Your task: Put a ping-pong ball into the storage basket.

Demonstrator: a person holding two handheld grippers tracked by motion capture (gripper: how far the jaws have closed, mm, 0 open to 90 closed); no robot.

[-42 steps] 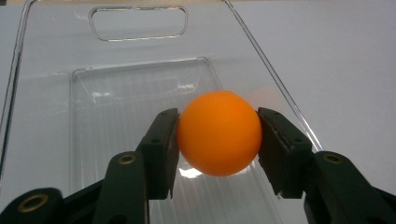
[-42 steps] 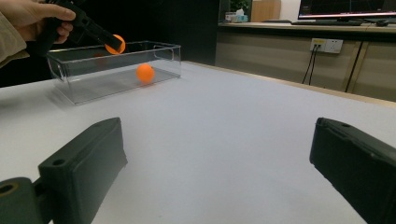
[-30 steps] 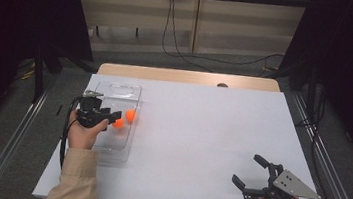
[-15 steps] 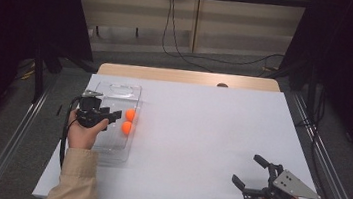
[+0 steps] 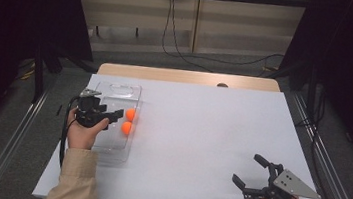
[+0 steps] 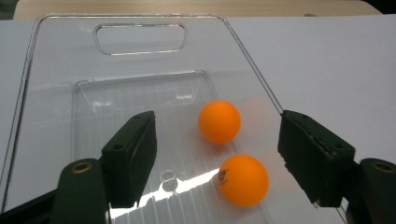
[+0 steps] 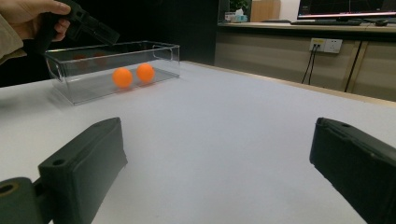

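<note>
A: Evidently, a release is shown here. The left gripper (image 5: 112,116) is held over the clear plastic bin (image 5: 130,90), and its jaws have just been opening. Nothing is pinched between them now; they are spread to a moderate gap, with the two orange balls lying on the bin floor beneath.

B: Where exactly are the balls placed?

A: In the left gripper view, the nearer ball (image 6: 243,180) is seen at about five o'clock from the picture's centre, and the farther ball (image 6: 219,121) just past centre toward one o'clock. They lie close together but apart, both near the bin's right wall. In the high view the bin is found at roughly nine o'clock on the white table (image 5: 211,128).

B: Why is the gripper kept above the bin rather than lowered into it?

A: Probably so that a ball can be dropped without the walls being struck. That is a judgement, not something seen.

B: And the other hand?

A: The right gripper (image 5: 251,172) is rested low at about five o'clock on the table, well apart from the bin. Its jaws are spread wide and nothing is held. It is likely parked there to be kept out of the way.
</note>
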